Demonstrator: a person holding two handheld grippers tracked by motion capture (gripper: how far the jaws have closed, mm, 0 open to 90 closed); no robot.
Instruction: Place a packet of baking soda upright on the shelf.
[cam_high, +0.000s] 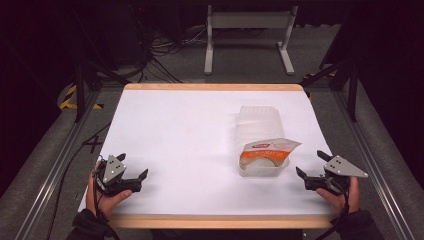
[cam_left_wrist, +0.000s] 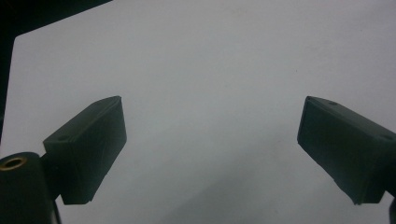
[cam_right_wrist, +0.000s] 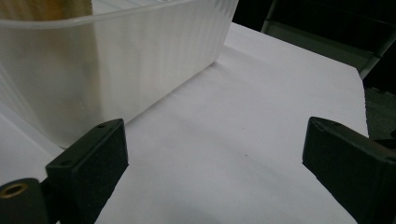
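Left claw (cam_high: 134, 167): you hold it released, jaws wide apart, low at the worktop's (cam_high: 180, 140) near-left corner; nothing between them
Right claw (cam_high: 311, 165): released too (empty); just right of the tub
Tub (cam_high: 258, 134): translucent plastic, right of centre; an orange-and-white packet (cam_high: 267, 151) stands in it

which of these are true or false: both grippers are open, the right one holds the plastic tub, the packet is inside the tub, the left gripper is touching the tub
1. Both the left gripper and the right gripper are open. True.
2. The right gripper holds the translucent ribbed plastic tub. False: its jaws stand apart beside the tub with only white table between them.
3. The orange and white packet sits in the tub. True: it leans in the near end, sticking up above the rim.
4. The left gripper touches the tub. False: it rests far off, near the table's left front corner.
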